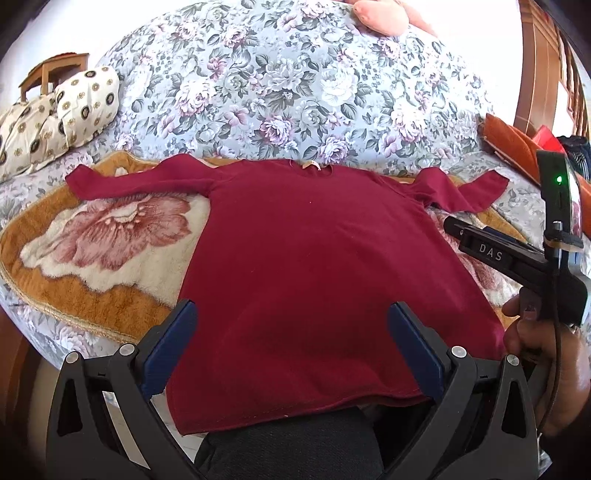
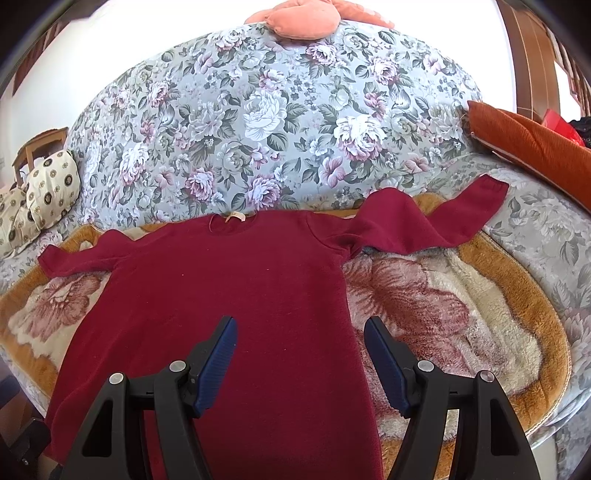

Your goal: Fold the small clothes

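Observation:
A small dark red long-sleeved top (image 1: 314, 258) lies flat on a plush flower-patterned blanket (image 1: 103, 243), neck away from me, both sleeves spread out sideways. It also shows in the right wrist view (image 2: 229, 295). My left gripper (image 1: 291, 314) is open and empty above the top's lower part near the hem. My right gripper (image 2: 299, 325) is open and empty above the top's right side edge. The right gripper also shows at the right of the left wrist view (image 1: 491, 254), held in a hand.
The blanket (image 2: 461, 295) lies on a floral sofa seat with a floral backrest (image 1: 295, 85). Cream patterned cushions (image 1: 59, 114) sit at the left, an orange cushion (image 2: 532, 147) at the right, a pink cushion (image 2: 295, 22) on top.

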A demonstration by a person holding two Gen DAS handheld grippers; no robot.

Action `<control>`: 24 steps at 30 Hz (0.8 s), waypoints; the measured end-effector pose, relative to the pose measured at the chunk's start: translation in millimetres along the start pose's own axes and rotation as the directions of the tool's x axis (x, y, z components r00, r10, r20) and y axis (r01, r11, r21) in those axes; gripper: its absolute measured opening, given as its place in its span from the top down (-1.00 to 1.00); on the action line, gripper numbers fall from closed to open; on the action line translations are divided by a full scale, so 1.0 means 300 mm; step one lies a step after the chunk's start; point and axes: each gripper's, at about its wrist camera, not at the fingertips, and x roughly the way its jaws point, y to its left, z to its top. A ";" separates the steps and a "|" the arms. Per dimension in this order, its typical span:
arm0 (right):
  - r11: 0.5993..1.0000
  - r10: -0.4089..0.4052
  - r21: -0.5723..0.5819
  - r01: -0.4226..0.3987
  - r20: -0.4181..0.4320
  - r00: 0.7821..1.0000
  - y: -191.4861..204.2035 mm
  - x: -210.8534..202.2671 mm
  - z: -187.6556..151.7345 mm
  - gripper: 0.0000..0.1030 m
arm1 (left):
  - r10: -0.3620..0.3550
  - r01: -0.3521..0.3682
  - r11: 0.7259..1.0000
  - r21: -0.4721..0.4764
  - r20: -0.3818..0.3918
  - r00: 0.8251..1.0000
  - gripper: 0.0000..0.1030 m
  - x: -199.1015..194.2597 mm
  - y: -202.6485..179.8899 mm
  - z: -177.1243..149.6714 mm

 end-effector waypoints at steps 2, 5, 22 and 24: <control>1.000 0.004 0.006 -0.004 0.000 1.000 -0.001 -0.001 -0.001 -0.33 | 0.003 -0.003 1.000 0.003 -0.005 1.000 -0.99 0.005 -0.007 -0.010; 1.000 -0.002 0.001 0.002 0.005 1.000 0.000 -0.003 0.002 -0.33 | 0.011 -0.011 1.000 -0.002 -0.026 1.000 -0.99 0.026 -0.003 -0.009; 0.998 -0.046 -0.040 0.046 -0.003 0.999 0.014 0.006 0.012 -0.33 | -0.030 0.027 0.999 -0.042 -0.072 0.997 -0.99 0.079 0.024 -0.049; 0.997 -0.057 -0.047 0.057 -0.014 0.998 0.017 0.013 0.011 -0.33 | -0.033 0.030 0.999 -0.037 -0.072 0.997 -0.99 0.080 0.018 -0.050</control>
